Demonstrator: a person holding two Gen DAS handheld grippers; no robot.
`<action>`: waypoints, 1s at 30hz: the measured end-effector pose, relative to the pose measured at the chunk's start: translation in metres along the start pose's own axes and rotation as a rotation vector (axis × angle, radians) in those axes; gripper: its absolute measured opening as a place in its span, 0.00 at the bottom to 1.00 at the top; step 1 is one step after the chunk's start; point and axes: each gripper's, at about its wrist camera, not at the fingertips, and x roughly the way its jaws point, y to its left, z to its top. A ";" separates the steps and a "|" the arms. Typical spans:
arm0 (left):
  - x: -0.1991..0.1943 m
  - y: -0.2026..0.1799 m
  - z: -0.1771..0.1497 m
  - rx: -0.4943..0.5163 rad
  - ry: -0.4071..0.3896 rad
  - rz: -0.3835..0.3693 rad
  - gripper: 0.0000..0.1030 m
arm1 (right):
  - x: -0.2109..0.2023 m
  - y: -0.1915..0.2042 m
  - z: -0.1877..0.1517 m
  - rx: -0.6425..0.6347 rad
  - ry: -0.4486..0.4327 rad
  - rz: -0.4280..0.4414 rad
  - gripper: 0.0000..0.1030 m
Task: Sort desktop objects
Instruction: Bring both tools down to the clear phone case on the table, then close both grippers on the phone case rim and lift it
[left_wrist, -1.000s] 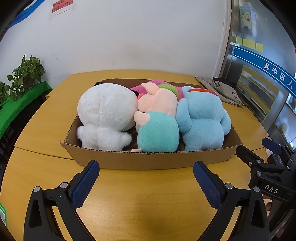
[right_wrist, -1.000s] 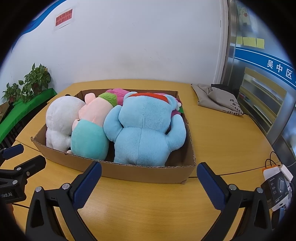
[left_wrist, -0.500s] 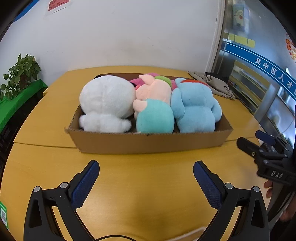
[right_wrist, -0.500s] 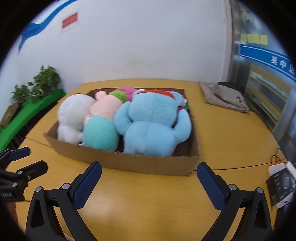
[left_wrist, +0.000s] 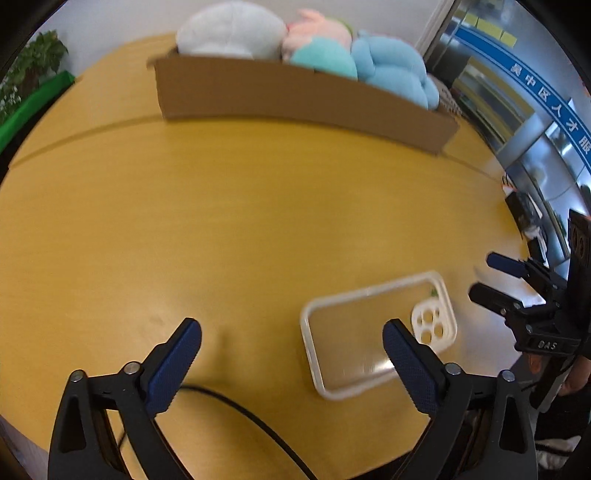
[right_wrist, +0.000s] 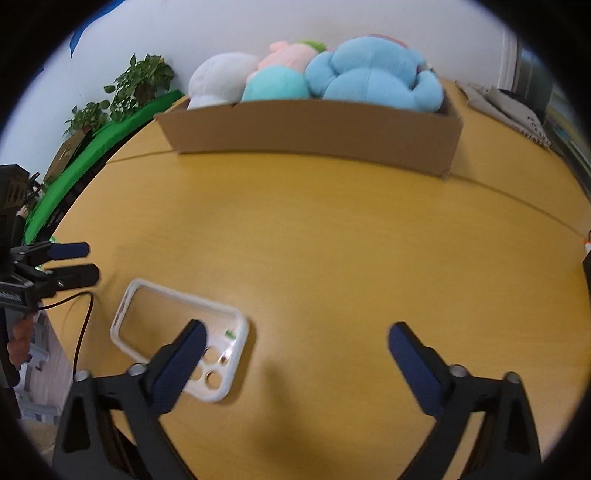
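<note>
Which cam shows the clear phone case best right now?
Left wrist: the phone case lies nearly whole, with only a strip hidden behind one finger. In the right wrist view, a finger hides part of its camera-hole end.

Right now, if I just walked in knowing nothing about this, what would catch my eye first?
Probably the cardboard box at the far side of the yellow table, packed with a white plush, a pink-and-teal plush and a big blue plush. Nearer, a clear phone case lies flat on the table, between the open left gripper and the open right gripper.
</note>
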 end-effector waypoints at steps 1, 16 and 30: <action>0.004 -0.002 -0.005 0.000 0.017 -0.005 0.92 | 0.002 0.004 -0.003 -0.010 0.011 -0.008 0.79; 0.023 -0.039 -0.010 0.064 0.012 0.112 0.14 | 0.026 0.035 -0.013 -0.062 0.074 -0.020 0.09; -0.010 -0.038 0.071 0.041 -0.118 0.102 0.06 | -0.010 0.020 0.048 -0.038 -0.106 -0.047 0.08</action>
